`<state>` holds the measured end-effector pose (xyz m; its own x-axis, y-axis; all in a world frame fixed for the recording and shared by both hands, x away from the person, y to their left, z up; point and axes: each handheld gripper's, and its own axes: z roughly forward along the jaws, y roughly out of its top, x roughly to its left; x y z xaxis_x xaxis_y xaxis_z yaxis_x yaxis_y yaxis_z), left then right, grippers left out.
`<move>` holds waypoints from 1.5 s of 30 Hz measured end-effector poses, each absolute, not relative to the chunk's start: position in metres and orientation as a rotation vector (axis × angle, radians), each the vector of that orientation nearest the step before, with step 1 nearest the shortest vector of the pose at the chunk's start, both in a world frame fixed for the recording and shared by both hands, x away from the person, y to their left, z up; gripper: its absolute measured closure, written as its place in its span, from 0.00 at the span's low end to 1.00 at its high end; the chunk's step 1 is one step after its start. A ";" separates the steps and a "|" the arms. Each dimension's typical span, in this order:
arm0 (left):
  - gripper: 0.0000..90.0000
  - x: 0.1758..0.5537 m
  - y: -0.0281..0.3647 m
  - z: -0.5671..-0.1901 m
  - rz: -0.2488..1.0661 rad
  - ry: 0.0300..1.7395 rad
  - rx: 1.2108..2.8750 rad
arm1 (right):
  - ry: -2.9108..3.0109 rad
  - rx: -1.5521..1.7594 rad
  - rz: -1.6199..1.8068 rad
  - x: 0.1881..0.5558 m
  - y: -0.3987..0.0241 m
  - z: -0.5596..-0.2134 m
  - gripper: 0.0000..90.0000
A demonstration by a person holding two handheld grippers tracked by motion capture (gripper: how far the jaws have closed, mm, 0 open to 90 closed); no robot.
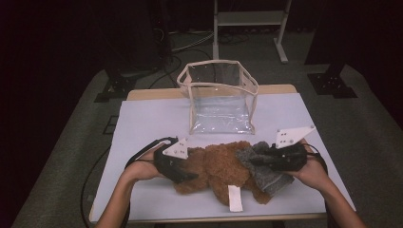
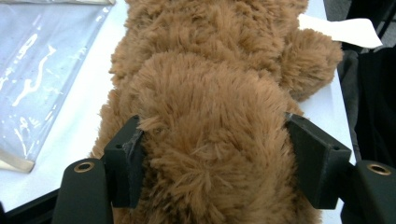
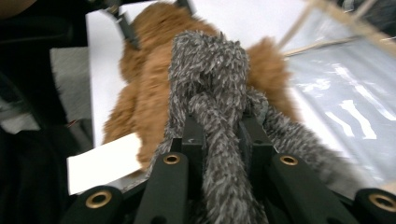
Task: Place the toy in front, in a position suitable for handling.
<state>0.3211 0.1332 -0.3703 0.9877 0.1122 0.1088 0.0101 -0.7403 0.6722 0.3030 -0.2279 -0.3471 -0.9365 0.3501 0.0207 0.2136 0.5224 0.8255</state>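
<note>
- My left gripper (image 2: 212, 154) squeezes the brown teddy bear (image 2: 215, 93), low in the frame.
- My right gripper (image 3: 223, 135) pinches its grey scarf (image 3: 210, 79) tight, bottom middle.

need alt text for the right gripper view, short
The right gripper is shut on a grey fuzzy scarf wrapped around a brown teddy bear lying on a white table. A white tag lies at lower left, and a clear plastic bag to the right.
</note>
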 end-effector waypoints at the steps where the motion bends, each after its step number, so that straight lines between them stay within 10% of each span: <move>1: 0.32 0.321 0.133 -0.370 0.185 0.075 2.405 | 2.597 0.496 1.383 0.305 -0.230 -0.345 0.83; 45: 0.33 0.320 0.116 -0.368 0.178 0.065 2.355 | 2.722 0.339 1.312 0.305 -0.180 -0.351 0.84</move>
<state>0.3204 0.1160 -0.3677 0.9890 0.0997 0.1090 -0.0060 -0.7101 0.7041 0.3054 -0.1797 -0.3511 -0.9702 0.2423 0.0062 0.1558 0.6037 0.7819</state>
